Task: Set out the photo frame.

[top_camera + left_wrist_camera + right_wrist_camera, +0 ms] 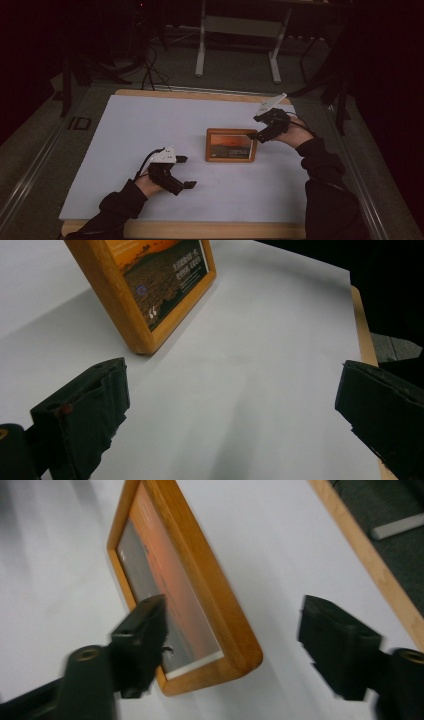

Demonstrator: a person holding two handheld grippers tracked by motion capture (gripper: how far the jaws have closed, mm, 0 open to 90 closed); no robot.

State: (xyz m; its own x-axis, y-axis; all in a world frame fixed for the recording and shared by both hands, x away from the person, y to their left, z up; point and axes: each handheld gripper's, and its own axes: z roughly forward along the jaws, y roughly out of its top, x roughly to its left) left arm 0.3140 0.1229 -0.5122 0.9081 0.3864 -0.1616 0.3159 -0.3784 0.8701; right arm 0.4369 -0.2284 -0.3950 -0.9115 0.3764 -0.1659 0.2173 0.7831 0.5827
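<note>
My right hand-held gripper [258, 128] hangs wide open over the right edge of the picture frame [231, 145], which lies flat mid-table [150, 120]. Left hand-held gripper [185, 172] waits wide, near-left, holding nothing. Risk: a jaw clips the rim and skids the frame.

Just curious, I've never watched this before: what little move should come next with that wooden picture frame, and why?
Probably the right gripper should lift clear. Its jaws stand open above the near corner of the wooden picture frame with the orange photo, not pinching it, and the frame seems to rest on the white sheet. The left gripper is open, apart.
</note>
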